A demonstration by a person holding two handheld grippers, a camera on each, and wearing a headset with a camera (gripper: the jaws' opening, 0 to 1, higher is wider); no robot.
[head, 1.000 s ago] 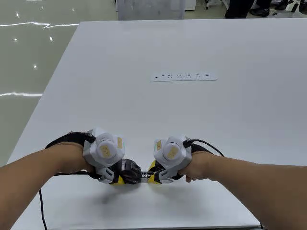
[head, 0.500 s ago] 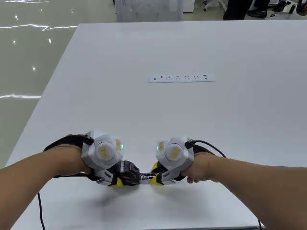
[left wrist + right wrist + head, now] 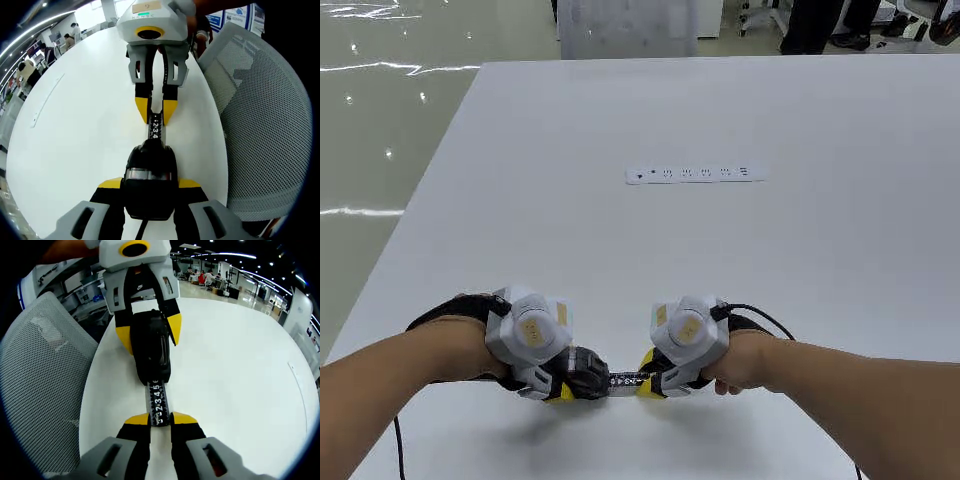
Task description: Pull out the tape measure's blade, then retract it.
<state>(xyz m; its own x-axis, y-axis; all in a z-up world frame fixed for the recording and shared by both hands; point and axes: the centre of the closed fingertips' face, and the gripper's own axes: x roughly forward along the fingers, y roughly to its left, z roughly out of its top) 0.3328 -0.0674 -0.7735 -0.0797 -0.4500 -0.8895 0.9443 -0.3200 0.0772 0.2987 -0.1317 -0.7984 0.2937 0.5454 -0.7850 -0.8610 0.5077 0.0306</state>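
Black tape measure [image 3: 151, 347], case clamped in left gripper [image 3: 150, 184]; short exposed blade [image 3: 157, 401], end pinched by right gripper [image 3: 160, 419], above white table [image 3: 720, 260].

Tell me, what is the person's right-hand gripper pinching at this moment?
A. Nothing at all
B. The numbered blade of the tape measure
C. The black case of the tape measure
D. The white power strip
B: in the right gripper view, the right gripper has its yellow-tipped jaws closed on the numbered blade, while the left gripper holds the black case.
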